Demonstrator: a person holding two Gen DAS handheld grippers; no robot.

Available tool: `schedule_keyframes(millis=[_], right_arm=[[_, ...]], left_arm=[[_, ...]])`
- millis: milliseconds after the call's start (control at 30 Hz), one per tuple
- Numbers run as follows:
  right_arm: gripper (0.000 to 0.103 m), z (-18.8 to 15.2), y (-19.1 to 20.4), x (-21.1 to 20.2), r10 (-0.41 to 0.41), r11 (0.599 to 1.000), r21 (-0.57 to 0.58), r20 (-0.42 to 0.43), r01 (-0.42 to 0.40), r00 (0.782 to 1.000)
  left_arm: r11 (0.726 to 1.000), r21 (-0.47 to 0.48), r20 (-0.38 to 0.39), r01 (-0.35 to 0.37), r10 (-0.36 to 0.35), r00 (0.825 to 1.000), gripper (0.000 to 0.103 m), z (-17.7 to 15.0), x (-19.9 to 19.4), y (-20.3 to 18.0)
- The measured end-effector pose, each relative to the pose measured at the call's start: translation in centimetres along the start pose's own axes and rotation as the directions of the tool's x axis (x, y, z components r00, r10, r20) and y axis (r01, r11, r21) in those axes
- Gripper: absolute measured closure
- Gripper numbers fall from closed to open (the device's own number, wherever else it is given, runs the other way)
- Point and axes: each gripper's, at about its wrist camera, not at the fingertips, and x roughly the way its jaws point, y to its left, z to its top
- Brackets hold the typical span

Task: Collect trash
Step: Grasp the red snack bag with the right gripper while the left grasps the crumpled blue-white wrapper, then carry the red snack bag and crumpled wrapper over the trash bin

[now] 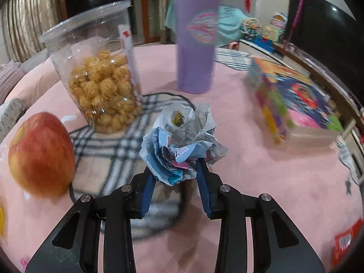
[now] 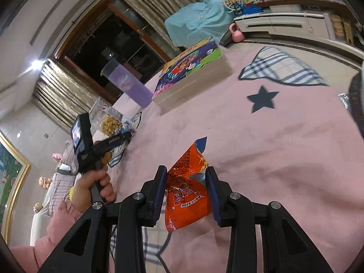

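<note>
In the left wrist view a crumpled printed paper ball [image 1: 180, 143] sits between the blue pads of my left gripper [image 1: 176, 170], which is shut on its near side just above the pink tablecloth [image 1: 261, 170]. In the right wrist view my right gripper [image 2: 186, 174] is shut on an orange snack wrapper [image 2: 187, 188], pinched between both pads and lying partly on the cloth. The left gripper [image 2: 124, 136] also shows far left in that view, held by a hand [image 2: 95, 186], with the paper ball [image 2: 128, 122] at its tip.
An apple [image 1: 42, 154] lies at left, a clear tub of popcorn [image 1: 97, 72] behind it, a purple tumbler [image 1: 196, 38] at the back, a colourful box [image 1: 289, 97] at right. The box [image 2: 191, 75] and tumbler [image 2: 130, 84] show in the right view.
</note>
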Motion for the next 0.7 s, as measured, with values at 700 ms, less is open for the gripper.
schedule_keyframes(millis=[700], right_arm=[[0.068,-2.8,-2.6,-7.0,-0.051,0.999,0.002,0.098,0.051,0.994]], left_arm=[[0.944,0.106,-0.058,0.313,-0.309,0.949,0.07,-11.0,-12.3,-11.2]])
